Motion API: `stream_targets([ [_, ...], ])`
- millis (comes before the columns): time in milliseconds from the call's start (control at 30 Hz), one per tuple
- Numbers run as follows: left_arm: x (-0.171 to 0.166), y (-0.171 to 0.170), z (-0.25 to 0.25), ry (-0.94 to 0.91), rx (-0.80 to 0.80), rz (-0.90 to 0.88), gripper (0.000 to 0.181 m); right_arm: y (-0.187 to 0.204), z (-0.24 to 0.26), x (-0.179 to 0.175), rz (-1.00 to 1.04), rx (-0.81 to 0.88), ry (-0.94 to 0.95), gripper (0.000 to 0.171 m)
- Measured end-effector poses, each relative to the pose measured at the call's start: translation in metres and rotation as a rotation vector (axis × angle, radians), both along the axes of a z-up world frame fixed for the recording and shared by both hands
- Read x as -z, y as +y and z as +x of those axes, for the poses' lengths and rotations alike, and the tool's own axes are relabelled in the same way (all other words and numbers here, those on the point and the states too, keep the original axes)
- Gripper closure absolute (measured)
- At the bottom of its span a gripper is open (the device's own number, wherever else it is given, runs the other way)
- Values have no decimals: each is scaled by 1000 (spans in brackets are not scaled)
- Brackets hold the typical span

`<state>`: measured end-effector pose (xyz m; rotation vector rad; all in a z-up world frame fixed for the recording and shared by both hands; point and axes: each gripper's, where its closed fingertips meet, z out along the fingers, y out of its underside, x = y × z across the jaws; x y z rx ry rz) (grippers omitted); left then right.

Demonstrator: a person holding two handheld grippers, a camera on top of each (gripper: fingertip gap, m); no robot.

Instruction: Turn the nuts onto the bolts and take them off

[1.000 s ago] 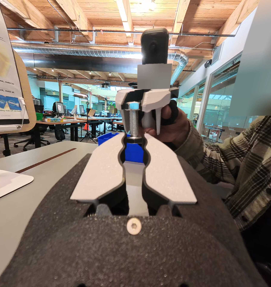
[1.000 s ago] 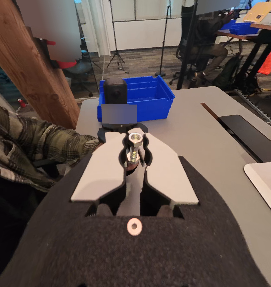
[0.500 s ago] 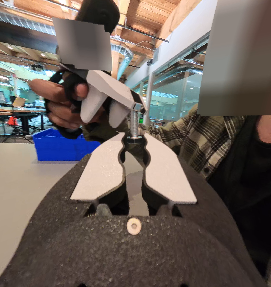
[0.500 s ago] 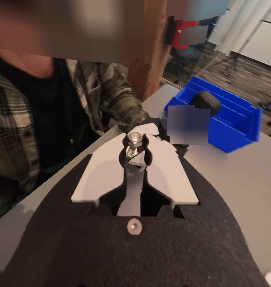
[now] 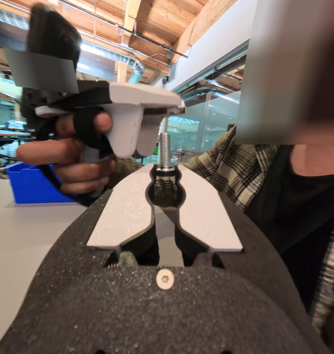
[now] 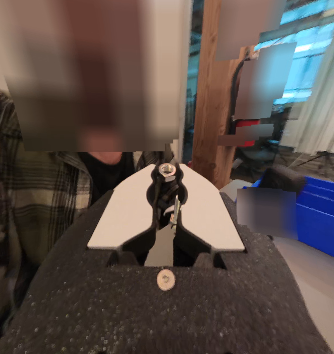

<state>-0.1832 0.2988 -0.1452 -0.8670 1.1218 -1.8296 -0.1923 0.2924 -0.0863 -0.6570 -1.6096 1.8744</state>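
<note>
While the left gripper (image 5: 165,172) is clamping the bolt (image 5: 164,151) by its head, threads standing upright, the right gripper (image 6: 166,173) is pinching a nut (image 6: 166,170) at its tips, apart from the bolt. A blue bin (image 5: 31,184) is sitting on the grey counter (image 5: 24,226) behind.

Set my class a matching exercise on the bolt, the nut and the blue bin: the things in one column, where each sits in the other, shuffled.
Things:
1. bolt
2. nut
3. blue bin

Places:
A. clamped at the tips of the right gripper
B. resting on the table
C. upright in the left gripper, upper thread bare

Pairs: 1-C, 2-A, 3-B
</note>
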Motion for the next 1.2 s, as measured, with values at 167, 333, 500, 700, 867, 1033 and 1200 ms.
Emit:
stream_targets([
  [167, 7, 20, 4, 56, -174, 25, 163, 53, 63, -31, -192, 455, 37, 153],
  [333, 12, 29, 8, 90, -262, 36, 163, 126, 214, -30, -323, 1104, -4, 153],
  [500, 18, 31, 13, 122, -288, 57, 163, 133, 361, 8, -327, 1582, -153, 153],
  [700, 24, 33, 16, 145, -301, 64, 163, 96, 452, 81, -424, 1884, -459, 153],
  [867, 28, 34, 18, 162, -317, 72, 163, 75, 471, 145, -449, 1952, -838, 153],
  [1033, 29, 34, 18, 168, -319, 71, 163, 70, 473, 184, -420, 1928, -1118, 152],
  [1200, 28, 35, 18, 172, -334, 86, 163, 78, 475, 203, -400, 1928, -1199, 143],
])
